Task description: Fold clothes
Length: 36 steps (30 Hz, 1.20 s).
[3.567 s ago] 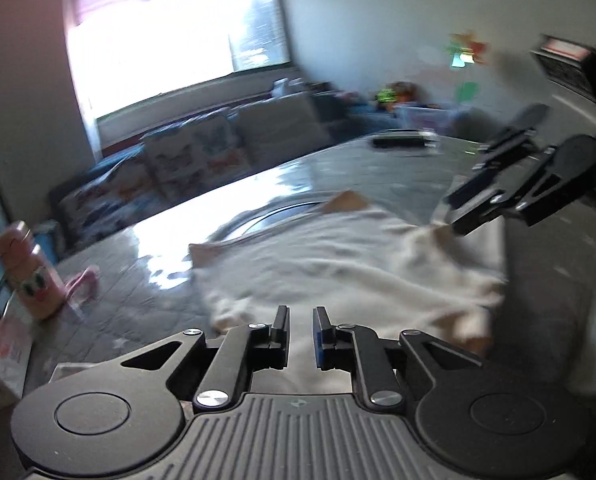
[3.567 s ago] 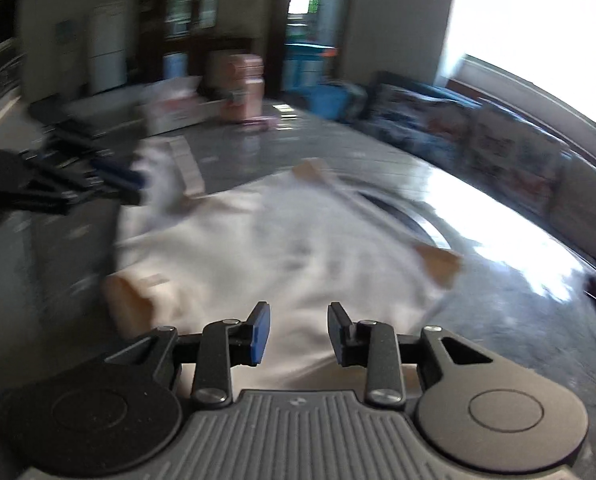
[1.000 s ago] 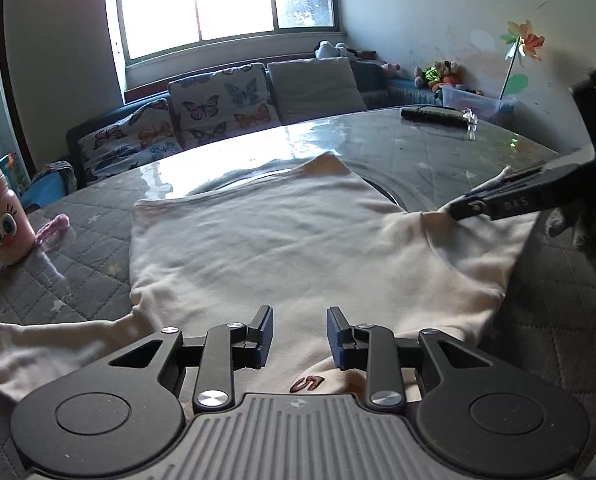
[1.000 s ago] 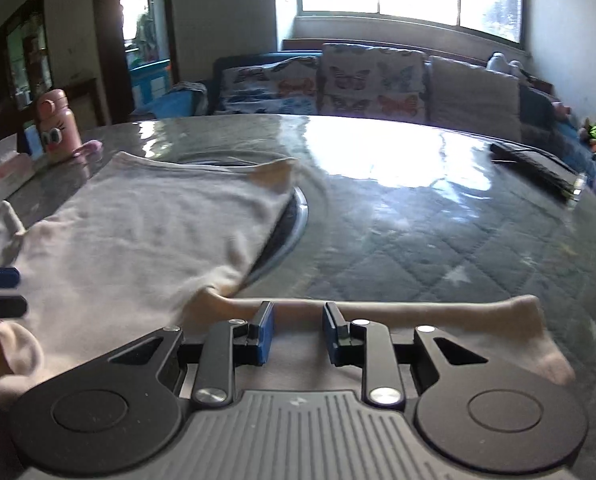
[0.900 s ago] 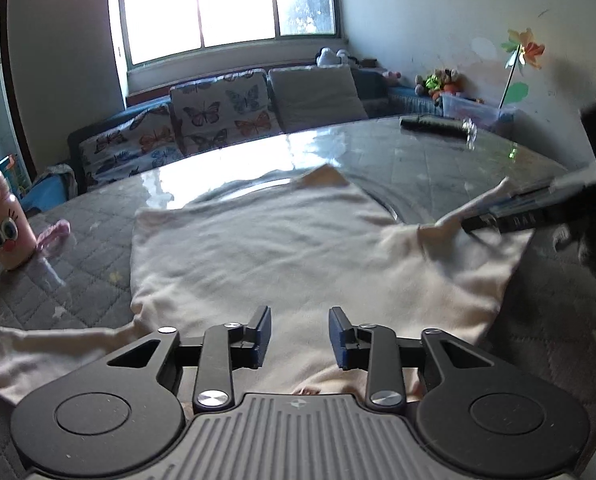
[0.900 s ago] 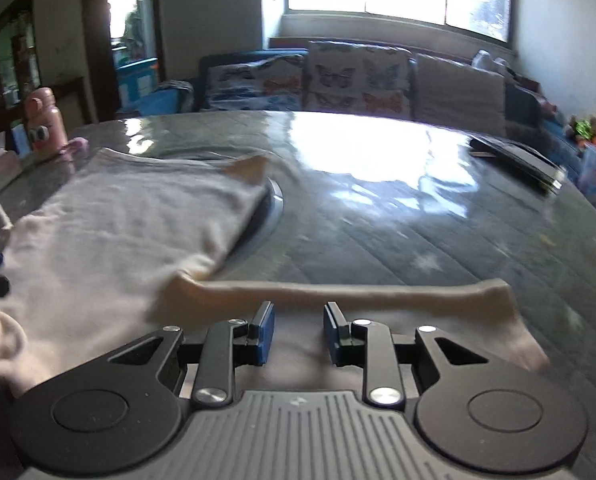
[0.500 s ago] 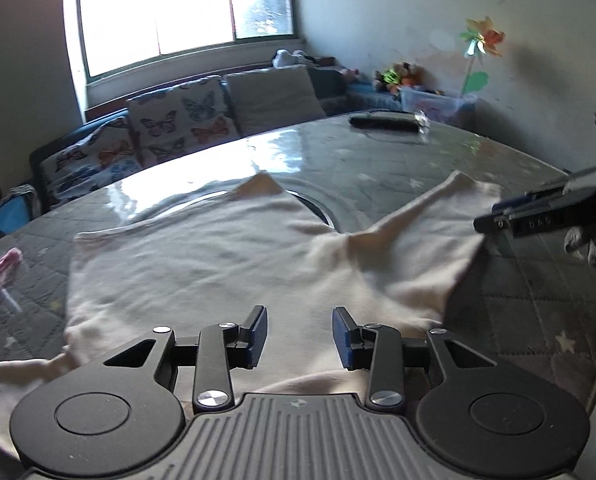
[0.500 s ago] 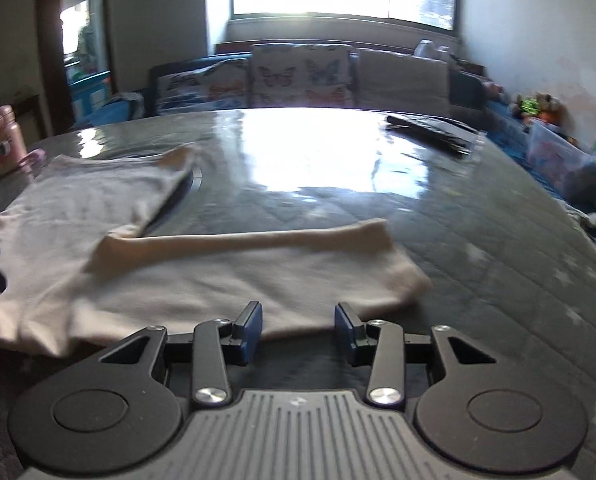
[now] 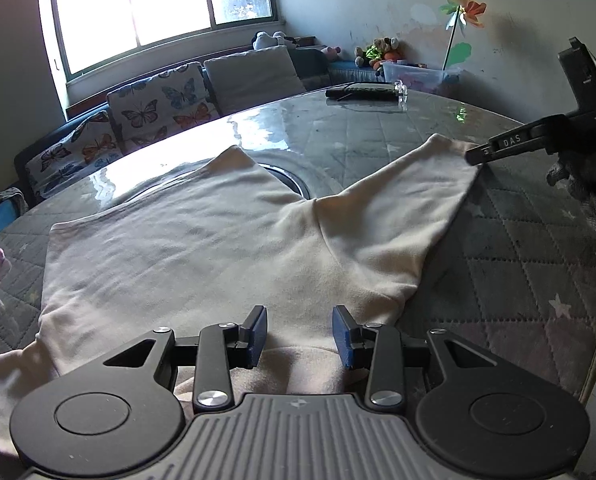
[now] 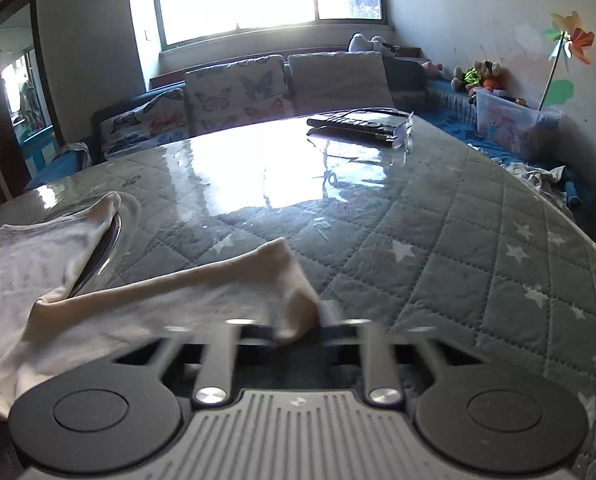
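A: Cream cotton was spread across the table (image 9: 517,240), a long-sleeved top (image 9: 186,240) lying flat, body toward the window, one sleeve (image 9: 397,208) stretched out to the side.

B: And the right hand-held gripper (image 9: 475,156) was at that sleeve's cuff. From its own camera the cuff (image 10: 298,316) sat bunched between the fingers, which were blurred, so I couldn't tell whether they had truly clamped it.

A: Fair. The left hand-held gripper (image 9: 299,330) was plainly parted, blue pads apart, hovering low over the top's near edge with nothing pinched.

B: Why there, do you think?

A: Probably to steady the body while the sleeve gets handled. With the sleeve pulled straight like that, it read either as flattening the garment out or as lining the sleeve up to swing across the chest.

B: A remote (image 10: 349,124) and some glasses (image 10: 403,132) sat at the far edge, well clear of the cloth.
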Each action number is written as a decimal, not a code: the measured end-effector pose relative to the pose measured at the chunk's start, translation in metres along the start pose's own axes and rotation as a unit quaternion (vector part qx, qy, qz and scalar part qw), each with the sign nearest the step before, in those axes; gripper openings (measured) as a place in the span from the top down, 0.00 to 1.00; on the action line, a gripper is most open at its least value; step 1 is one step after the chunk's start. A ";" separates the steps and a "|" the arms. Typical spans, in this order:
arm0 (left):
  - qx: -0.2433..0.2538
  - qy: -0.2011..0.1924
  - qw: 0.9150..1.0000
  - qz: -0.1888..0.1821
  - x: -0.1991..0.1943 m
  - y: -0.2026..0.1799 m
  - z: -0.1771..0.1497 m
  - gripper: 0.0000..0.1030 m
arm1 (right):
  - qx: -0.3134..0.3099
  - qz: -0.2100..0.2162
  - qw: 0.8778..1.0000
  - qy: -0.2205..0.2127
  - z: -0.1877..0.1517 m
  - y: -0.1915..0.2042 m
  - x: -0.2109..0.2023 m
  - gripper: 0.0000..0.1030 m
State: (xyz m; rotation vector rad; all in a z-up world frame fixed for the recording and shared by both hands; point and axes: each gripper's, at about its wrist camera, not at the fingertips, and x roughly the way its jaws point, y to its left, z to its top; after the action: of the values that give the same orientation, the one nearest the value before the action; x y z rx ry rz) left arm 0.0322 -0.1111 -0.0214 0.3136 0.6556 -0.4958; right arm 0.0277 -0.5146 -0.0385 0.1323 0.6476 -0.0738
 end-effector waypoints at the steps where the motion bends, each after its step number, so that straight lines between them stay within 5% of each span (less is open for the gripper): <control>1: 0.001 0.000 1.000 0.000 0.000 0.000 0.000 0.62 | 0.003 -0.001 1.000 -0.003 0.001 -0.001 0.000 0.94; 7: 0.009 -0.001 1.000 0.001 0.000 -0.001 0.001 0.61 | 0.010 -0.007 1.000 -0.025 0.003 -0.008 -0.011 0.95; 12: 0.007 -0.018 1.000 0.004 -0.008 -0.001 0.009 0.61 | 0.021 -0.007 1.000 -0.001 -0.003 -0.011 0.002 0.95; 20: 0.026 -0.011 1.000 -0.012 0.008 -0.013 0.013 0.61 | 0.018 0.032 0.998 -0.043 0.022 -0.001 -0.027 0.95; 27: 0.023 -0.023 0.999 -0.011 0.003 -0.009 0.005 0.60 | -0.030 0.089 0.992 -0.084 0.057 0.045 -0.067 0.95; 36: -0.027 -0.049 0.998 0.032 -0.041 0.034 -0.018 0.57 | -0.124 0.177 0.971 -0.102 0.085 0.158 -0.090 0.96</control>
State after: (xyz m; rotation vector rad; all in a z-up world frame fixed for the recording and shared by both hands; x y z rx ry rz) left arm 0.0134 -0.0607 -0.0045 0.2566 0.5605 -0.4284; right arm 0.0242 -0.3679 0.0989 -0.0021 0.4144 0.3341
